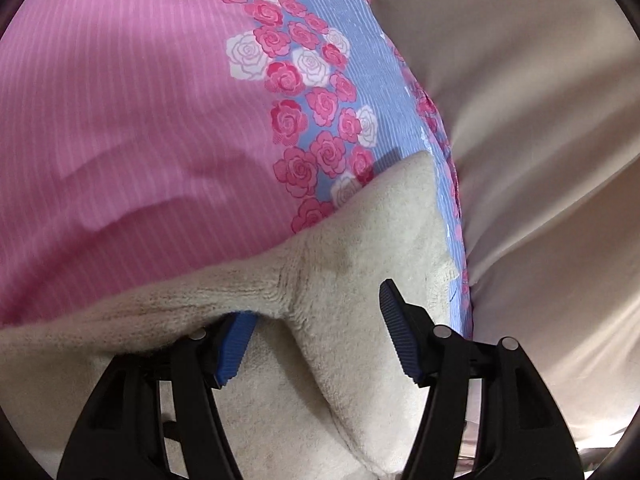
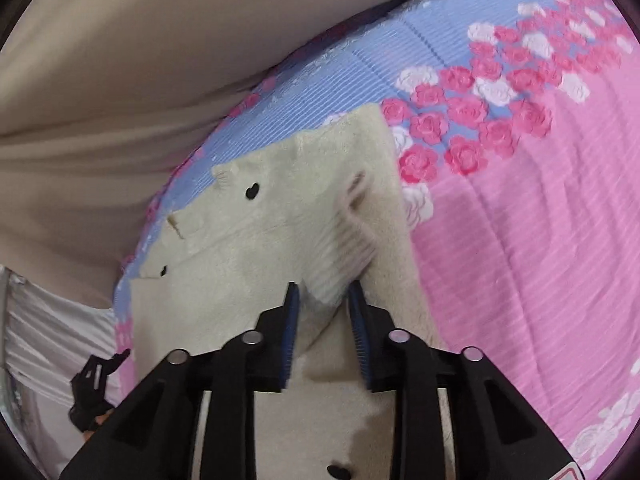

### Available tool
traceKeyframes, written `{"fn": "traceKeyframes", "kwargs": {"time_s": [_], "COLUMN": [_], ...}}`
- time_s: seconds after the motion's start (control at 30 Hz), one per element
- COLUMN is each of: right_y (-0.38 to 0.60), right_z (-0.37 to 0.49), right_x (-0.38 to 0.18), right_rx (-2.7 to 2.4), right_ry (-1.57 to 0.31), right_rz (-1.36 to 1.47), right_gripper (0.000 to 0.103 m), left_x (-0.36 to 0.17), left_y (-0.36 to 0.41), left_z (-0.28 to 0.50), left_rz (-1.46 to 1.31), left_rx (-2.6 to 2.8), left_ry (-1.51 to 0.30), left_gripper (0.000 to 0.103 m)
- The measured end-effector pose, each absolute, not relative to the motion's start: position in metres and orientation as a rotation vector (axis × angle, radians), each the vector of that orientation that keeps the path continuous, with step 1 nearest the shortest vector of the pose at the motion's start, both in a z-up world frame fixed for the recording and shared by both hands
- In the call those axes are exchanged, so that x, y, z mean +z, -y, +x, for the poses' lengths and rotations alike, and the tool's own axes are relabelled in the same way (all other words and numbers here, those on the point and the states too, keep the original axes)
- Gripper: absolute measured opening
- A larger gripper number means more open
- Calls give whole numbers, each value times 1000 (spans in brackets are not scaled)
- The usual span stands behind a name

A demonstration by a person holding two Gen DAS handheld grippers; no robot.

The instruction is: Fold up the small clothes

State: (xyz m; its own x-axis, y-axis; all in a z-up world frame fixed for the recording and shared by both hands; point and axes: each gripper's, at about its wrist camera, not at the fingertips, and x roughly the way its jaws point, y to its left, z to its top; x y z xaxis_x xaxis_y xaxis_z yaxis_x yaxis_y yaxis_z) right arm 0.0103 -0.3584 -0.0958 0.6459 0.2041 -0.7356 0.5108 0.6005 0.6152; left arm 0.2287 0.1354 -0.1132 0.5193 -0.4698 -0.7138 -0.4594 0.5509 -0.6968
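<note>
A small cream fuzzy cardigan with black heart buttons lies on a pink and blue rose-print bedsheet. My right gripper is shut on its ribbed cuff, pinched between the blue pads. In the left wrist view my left gripper is open, its jaws wide apart around a raised fold of the cardigan. The left pad is partly tucked under the cloth; the right pad stands free above it.
The bedsheet covers the bed, with a rose band and blue border. A beige curtain or cloth hangs beyond the bed's edge, also in the right wrist view. The left gripper's black body shows at lower left.
</note>
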Motion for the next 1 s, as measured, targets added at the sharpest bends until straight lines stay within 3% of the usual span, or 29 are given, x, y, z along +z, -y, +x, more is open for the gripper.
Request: {"fn": "traceKeyframes", "kwargs": {"time_s": [0.2,0.23,0.27,0.4,0.6,0.7,0.9,0.93,0.97,1.0], "right_y": [361,360,361,374,391,371,352,352,351,350], "right_z": [28,32,32,15,-16,-13,26,32,34,32], "right_x": [-112,-104,-92,-40,-78,-87,-108,-108,-101,-88], "right_rx": [-142,-135,-113,-70,-258,-209,-172,-167,-158,-148], "right_ry": [-891,-870,-819,-601,-783,-834,-876,-874,-842,-785], "right_rz": [1030,1030,1035,1039,1036,996,998,1011,1010,1007], "right_gripper": [35,32,22,17,26,39,42,37,13,12], "left_x": [-112,-111,-111,-112,-112,-110,-110,-110,-110,-110], "left_y": [-136,-138,-140,-149,-146,-143,-141,-143,-145,-147], "left_z": [230,229,228,229,228,228,228,228,228,227], "left_rz": [-1048,-1052,-1055,-1060,-1028,-985,-981,-995,-1006,-1014], "left_rx": [15,22,28,38,40,32,33,32,37,44], "left_ry": [-1060,-1054,-1051,-1045,-1039,-1033,-1035,-1036,-1036,-1033], "left_gripper": [59,58,57,55,55,55,56,54,50,44]}}
